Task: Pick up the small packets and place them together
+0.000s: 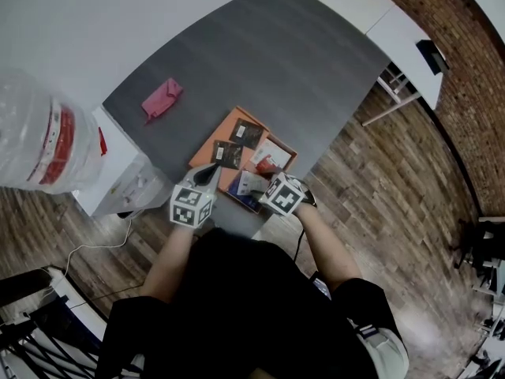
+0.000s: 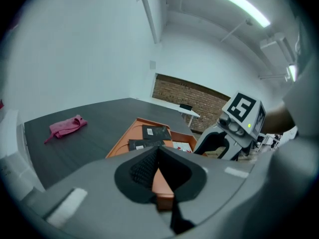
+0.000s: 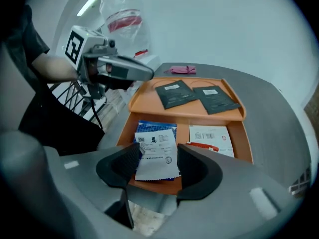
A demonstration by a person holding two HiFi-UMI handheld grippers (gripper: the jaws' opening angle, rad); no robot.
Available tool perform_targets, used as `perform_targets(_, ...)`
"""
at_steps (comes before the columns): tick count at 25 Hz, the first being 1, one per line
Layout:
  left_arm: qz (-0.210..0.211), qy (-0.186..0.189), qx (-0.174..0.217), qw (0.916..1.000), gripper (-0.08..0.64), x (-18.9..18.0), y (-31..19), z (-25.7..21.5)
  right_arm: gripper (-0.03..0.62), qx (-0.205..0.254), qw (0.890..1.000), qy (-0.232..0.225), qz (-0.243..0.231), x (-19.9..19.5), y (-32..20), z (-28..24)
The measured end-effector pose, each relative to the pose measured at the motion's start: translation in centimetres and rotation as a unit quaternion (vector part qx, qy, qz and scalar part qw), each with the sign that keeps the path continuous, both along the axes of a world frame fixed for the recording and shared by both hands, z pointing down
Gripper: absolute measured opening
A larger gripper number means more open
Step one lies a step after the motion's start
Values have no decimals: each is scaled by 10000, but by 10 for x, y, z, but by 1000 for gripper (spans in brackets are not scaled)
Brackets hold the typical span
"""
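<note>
An orange tray (image 3: 139, 97) lies at the front edge of the dark grey table (image 1: 276, 61). In its near compartment a white printed packet (image 3: 155, 144) rests on a blue packet (image 3: 149, 128), with a white-and-red packet (image 3: 212, 137) to the right. Two dark packets (image 3: 174, 93) (image 3: 215, 98) lie on the far half. My right gripper (image 3: 158, 154) is open and points steeply down, its pads either side of the white packet without pressing it. My left gripper (image 1: 213, 170) is shut and empty, hovering over the tray's left front corner, its tip near a dark packet (image 1: 228, 154).
A pink cloth (image 1: 162, 99) lies on the table, left of and beyond the tray. A water dispenser with a big clear bottle (image 1: 39, 136) stands off the table's left end. The floor (image 1: 379, 180) is wooden, with a brick wall (image 1: 473, 46) at the right.
</note>
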State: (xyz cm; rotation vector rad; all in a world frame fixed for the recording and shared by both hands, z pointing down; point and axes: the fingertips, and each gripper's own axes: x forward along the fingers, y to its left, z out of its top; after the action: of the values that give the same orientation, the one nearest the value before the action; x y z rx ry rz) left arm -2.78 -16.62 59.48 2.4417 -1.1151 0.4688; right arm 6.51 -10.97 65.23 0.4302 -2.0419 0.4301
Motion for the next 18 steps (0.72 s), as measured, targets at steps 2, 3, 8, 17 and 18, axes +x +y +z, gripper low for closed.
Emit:
perform_targets(2, 18, 61, 28, 10000, -2, -1, 2, -2, 244, -10, 9997, 206, -156, 1, 5, 9)
perform_targets(3, 28, 94, 41, 9999, -2, -2, 3, -3, 244, -34, 9994, 272, -209, 1, 6, 12)
perform_targets(8, 43, 245, 21, 9997, -2, -6, 9, 0, 252, -248, 9976, 520, -394, 3, 14, 22)
perform_targets(17, 132, 391, -21, 9991, -2, -7, 12, 2, 247, -499, 9915, 1055, -575, 10, 21, 34)
perform_targets(18, 130, 403, -39, 9991, -2, -7, 13, 2, 245, -526, 9902, 1122, -642, 10, 23, 34)
